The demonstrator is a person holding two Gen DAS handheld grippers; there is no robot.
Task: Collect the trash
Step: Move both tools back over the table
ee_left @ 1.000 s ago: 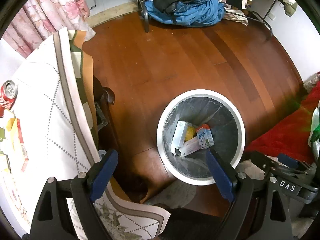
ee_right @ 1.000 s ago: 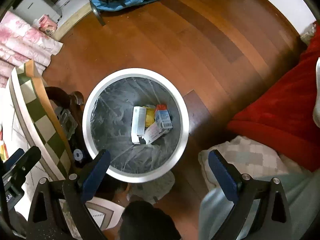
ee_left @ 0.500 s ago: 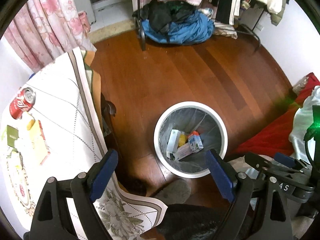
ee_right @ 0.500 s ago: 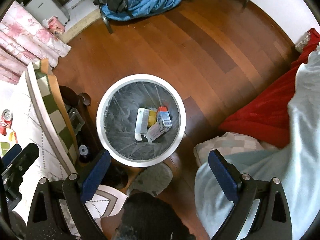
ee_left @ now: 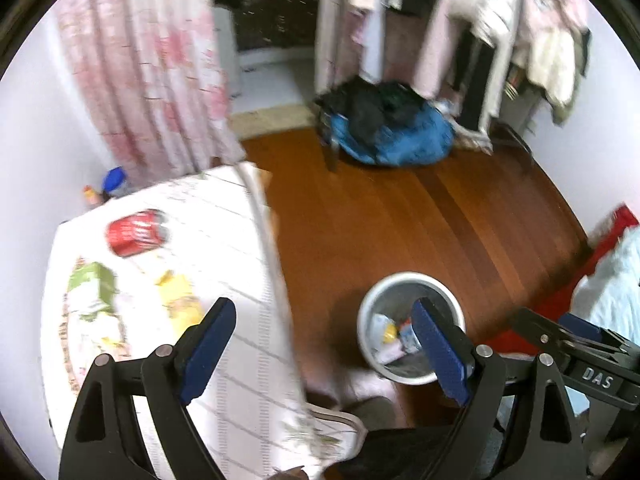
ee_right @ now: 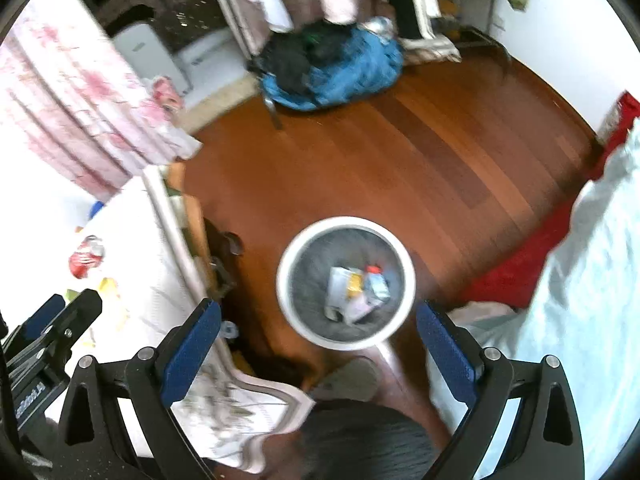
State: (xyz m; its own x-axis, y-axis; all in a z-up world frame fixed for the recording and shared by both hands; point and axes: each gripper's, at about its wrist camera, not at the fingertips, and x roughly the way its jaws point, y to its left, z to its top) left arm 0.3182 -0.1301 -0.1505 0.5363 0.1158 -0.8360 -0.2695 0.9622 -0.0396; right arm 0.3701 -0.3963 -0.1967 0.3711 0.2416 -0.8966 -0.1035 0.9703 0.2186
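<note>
A: Left wrist view: left gripper (ee_left: 326, 344) high above the desk (ee_left: 236, 264) edge, fingers (ee_left: 208, 340) spread wide, nothing held. On the cloth: red can (ee_left: 136, 232) lying on its side, green packet (ee_left: 90, 286) and yellow wrapper (ee_left: 178, 300) nearer the fingers, all blurred.

B: Room beside the desk edge?

A: Bare wooden floor (ee_left: 384, 216) out to the blue clothes heap (ee_left: 396, 136); white-rimmed trash bin (ee_left: 412, 288) on the floor just off the desk corner, cartons already inside.

B: Right wrist view?

A: Right gripper (ee_right: 320, 344) above the trash bin (ee_right: 346, 224), tilted down, fingers (ee_right: 446, 350) wide apart and empty; red can (ee_right: 86, 260) far left on the desk (ee_right: 132, 240), pale bedding (ee_right: 592, 264) close on the right
</note>
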